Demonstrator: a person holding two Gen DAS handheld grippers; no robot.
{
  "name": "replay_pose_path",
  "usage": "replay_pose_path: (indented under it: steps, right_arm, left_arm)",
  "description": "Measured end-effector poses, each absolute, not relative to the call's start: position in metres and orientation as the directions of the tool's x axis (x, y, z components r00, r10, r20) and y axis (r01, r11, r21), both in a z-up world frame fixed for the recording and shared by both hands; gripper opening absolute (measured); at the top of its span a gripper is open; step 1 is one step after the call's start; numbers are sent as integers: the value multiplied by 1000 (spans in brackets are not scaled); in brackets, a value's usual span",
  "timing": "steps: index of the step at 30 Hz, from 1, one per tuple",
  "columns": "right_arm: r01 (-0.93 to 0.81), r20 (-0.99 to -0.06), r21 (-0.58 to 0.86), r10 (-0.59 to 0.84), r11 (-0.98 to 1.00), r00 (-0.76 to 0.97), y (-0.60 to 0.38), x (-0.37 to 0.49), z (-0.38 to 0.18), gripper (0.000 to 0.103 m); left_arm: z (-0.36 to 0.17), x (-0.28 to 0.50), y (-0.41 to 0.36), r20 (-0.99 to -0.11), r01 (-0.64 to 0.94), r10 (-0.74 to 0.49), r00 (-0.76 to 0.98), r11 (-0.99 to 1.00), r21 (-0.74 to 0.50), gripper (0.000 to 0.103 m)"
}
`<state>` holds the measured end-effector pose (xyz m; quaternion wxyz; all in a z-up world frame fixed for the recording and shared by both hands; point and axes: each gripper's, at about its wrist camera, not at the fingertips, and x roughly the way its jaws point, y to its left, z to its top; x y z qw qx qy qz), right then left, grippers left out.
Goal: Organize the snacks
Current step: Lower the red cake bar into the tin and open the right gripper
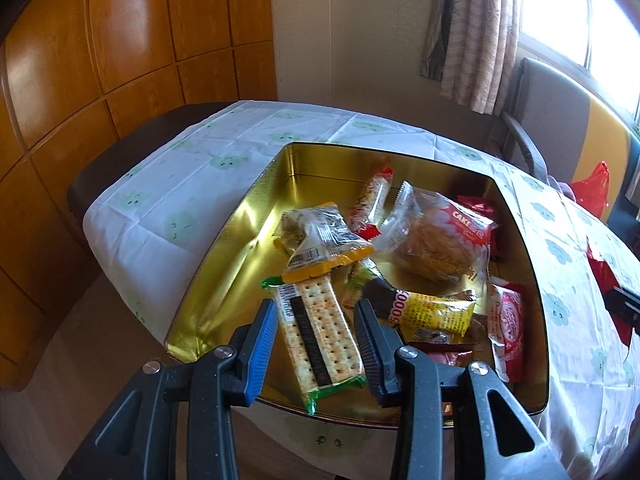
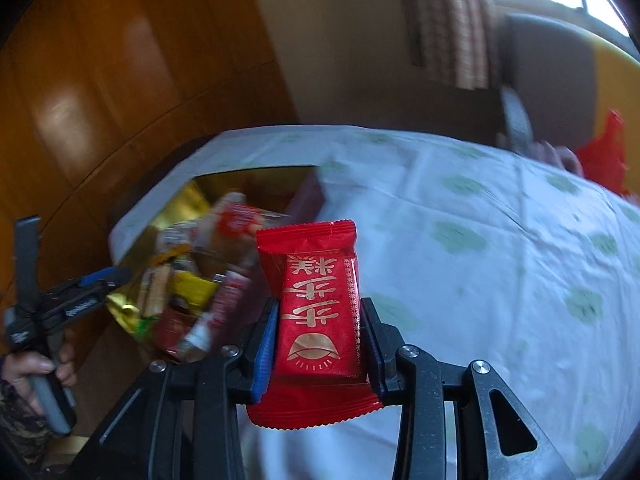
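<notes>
A gold tin box point(image 1: 240, 216) sits on the table and holds several wrapped snacks: a cracker pack point(image 1: 320, 336), a cake in clear wrap point(image 1: 432, 244), a yellow packet point(image 1: 436, 312). My left gripper point(image 1: 316, 308) is open and empty, hovering above the cracker pack at the tin's near edge. My right gripper point(image 2: 318, 308) is shut on a red snack packet point(image 2: 316, 312) with gold characters, held above the tablecloth to the right of the tin point(image 2: 180, 200). The left gripper also shows in the right wrist view point(image 2: 108, 276).
The table point(image 1: 240, 136) has a white cloth with green prints. A red bag point(image 1: 592, 188) lies at its far right. A grey chair point(image 1: 552, 108) stands by the window. Wooden cabinets point(image 1: 120, 60) stand to the left.
</notes>
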<state>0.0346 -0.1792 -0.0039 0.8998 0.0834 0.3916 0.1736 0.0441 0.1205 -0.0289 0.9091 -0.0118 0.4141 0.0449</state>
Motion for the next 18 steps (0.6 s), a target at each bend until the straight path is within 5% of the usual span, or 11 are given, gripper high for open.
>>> replay_pose_path:
  steps: [9, 18]
  right_arm:
    - [-500, -705, 259, 515, 827, 488, -66, 79, 0, 39]
    - [-509, -773, 246, 484, 825, 411, -37, 101, -41, 50]
  left_arm:
    - [-36, 45, 125, -765, -94, 55, 642, 996, -7, 40]
    - [-43, 46, 126, -777, -88, 38, 628, 996, -22, 40]
